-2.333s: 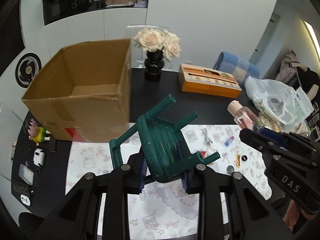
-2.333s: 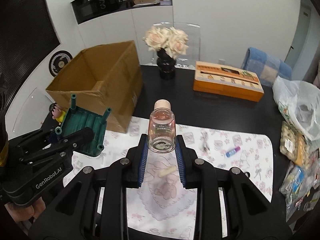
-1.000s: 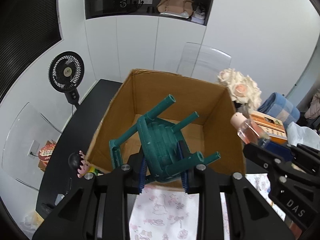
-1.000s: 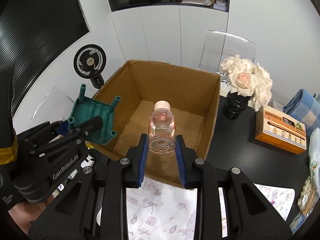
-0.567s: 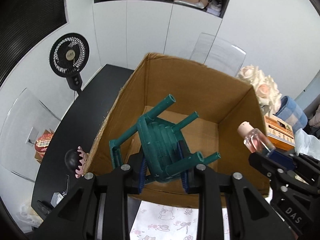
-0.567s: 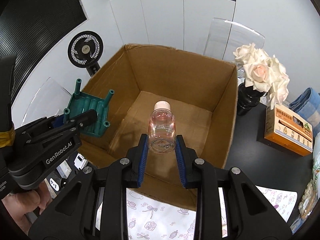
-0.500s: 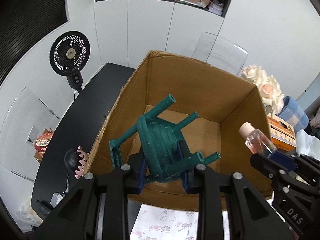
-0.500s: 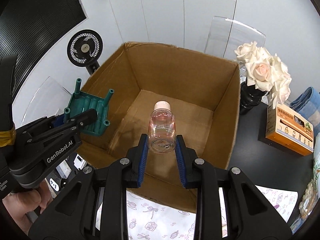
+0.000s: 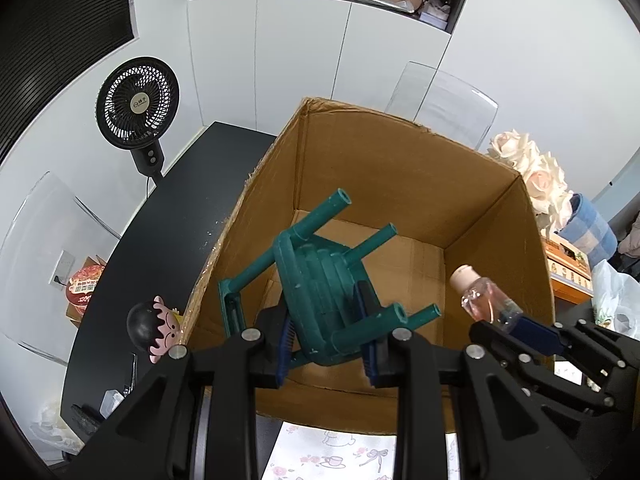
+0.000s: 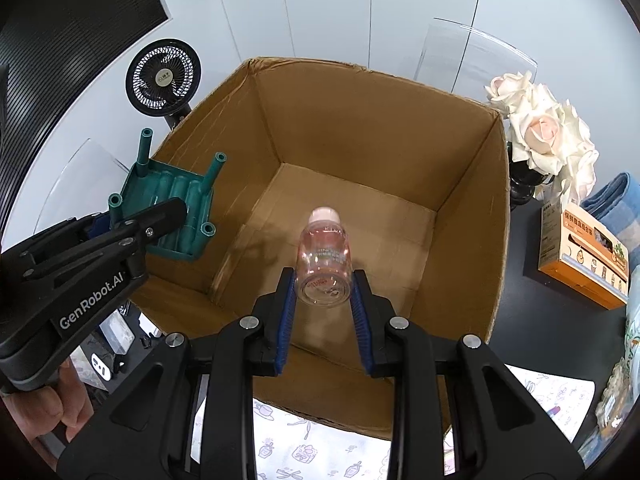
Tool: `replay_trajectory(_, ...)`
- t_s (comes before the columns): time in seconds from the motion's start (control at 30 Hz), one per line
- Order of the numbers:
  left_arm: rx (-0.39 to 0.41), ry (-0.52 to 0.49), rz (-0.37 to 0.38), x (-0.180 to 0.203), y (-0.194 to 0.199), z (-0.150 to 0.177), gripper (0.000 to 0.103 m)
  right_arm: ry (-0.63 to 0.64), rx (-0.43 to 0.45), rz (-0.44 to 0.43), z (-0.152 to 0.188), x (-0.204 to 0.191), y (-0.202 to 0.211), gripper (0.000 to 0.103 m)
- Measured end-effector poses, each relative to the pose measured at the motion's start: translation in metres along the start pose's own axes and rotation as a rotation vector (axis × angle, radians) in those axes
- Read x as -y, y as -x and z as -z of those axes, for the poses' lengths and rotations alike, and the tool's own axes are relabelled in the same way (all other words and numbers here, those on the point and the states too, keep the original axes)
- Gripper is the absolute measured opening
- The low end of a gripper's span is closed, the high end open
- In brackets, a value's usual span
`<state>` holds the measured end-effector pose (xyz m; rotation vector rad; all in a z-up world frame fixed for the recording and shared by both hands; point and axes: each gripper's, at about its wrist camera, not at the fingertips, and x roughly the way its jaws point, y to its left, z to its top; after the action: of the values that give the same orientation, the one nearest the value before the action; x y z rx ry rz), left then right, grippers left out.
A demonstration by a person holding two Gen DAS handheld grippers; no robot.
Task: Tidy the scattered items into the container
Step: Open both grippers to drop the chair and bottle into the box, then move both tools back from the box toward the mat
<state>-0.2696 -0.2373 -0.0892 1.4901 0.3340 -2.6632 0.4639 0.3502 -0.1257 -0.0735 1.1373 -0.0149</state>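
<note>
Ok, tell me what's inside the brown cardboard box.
The brown cardboard box shows a bare floor; the near corner under the right gripper and its clear pink bottle is covered.

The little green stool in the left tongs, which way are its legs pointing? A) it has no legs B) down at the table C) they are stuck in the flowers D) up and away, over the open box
D: the green stool is clamped upside down in the left tongs, its four legs sticking up and outward above the open cardboard box.
</note>
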Motion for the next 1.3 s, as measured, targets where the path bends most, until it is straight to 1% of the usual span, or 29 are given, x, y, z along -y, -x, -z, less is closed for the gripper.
replay_trajectory(0.1, 0.000, -0.008, -0.001, 0.002, 0.000, -0.001, 0.028, 0.001, -0.001, -0.005, 0.001, 0.000, 0.000, 0.028)
replay_trajectory(0.37, -0.001, -0.048, -0.004, 0.011, 0.001, -0.001, 0.028, 0.017, -0.007, 0.024, 0.004, 0.002, 0.002, 0.029)
replay_trajectory(0.43, -0.019, -0.076, -0.023, 0.016, -0.002, -0.002, 0.029, 0.011, 0.000, 0.037, 0.004, 0.005, 0.003, 0.049)
replay_trajectory(0.47, -0.027, -0.082, -0.033, 0.017, -0.003, -0.002, 0.037, 0.003, 0.010, 0.035, 0.005, 0.008, 0.005, 0.072)
replay_trajectory(0.5, -0.036, -0.086, -0.042, 0.019, -0.005, -0.002, 0.044, -0.006, 0.020, 0.033, 0.005, 0.011, 0.007, 0.083)
replay_trajectory(0.53, -0.032, -0.087, -0.047, 0.020, -0.004, -0.002, 0.061, -0.014, 0.030, 0.030, 0.006, 0.013, 0.008, 0.085)
replay_trajectory(0.57, -0.021, -0.085, -0.051, 0.021, -0.003, -0.003, 0.073, -0.016, 0.024, 0.024, 0.006, 0.016, 0.009, 0.087)
replay_trajectory(0.67, 0.011, -0.065, -0.031, 0.021, 0.003, -0.004, 0.078, -0.008, 0.016, 0.016, 0.008, 0.019, 0.011, 0.097)
replay_trajectory(0.7, 0.009, -0.053, -0.012, 0.020, 0.004, -0.005, 0.079, 0.000, 0.020, 0.023, 0.009, 0.020, 0.012, 0.098)
replay_trajectory(0.77, -0.022, -0.032, 0.017, 0.021, 0.003, -0.006, 0.088, 0.015, 0.027, 0.037, 0.010, 0.020, 0.016, 0.103)
replay_trajectory(0.8, -0.027, -0.025, 0.018, 0.021, 0.004, -0.006, 0.090, 0.015, 0.029, 0.038, 0.010, 0.021, 0.018, 0.103)
replay_trajectory(0.87, -0.031, -0.013, 0.014, 0.023, 0.005, -0.006, 0.100, 0.014, 0.034, 0.041, 0.010, 0.022, 0.021, 0.103)
replay_trajectory(0.9, -0.033, -0.007, 0.012, 0.023, 0.006, -0.006, 0.102, 0.013, 0.036, 0.042, 0.010, 0.023, 0.023, 0.103)
replay_trajectory(1.03, -0.009, 0.039, 0.035, 0.022, 0.013, -0.007, 0.102, 0.007, 0.045, 0.045, 0.010, 0.026, 0.029, 0.103)
replay_trajectory(1.1, -0.006, 0.006, 0.024, 0.027, 0.016, -0.008, 0.102, 0.000, 0.049, 0.044, 0.009, 0.028, 0.032, 0.103)
replay_trajectory(1.17, -0.024, -0.048, -0.011, 0.033, 0.017, -0.007, 0.102, -0.005, 0.056, 0.038, 0.007, 0.028, 0.035, 0.103)
replay_trajectory(1.23, -0.038, -0.079, -0.026, 0.035, 0.018, -0.005, 0.102, 0.000, 0.051, 0.043, 0.007, 0.027, 0.036, 0.103)
replay_trajectory(1.3, -0.049, -0.062, -0.013, 0.033, 0.021, -0.005, 0.102, 0.002, 0.044, 0.050, 0.008, 0.026, 0.036, 0.103)
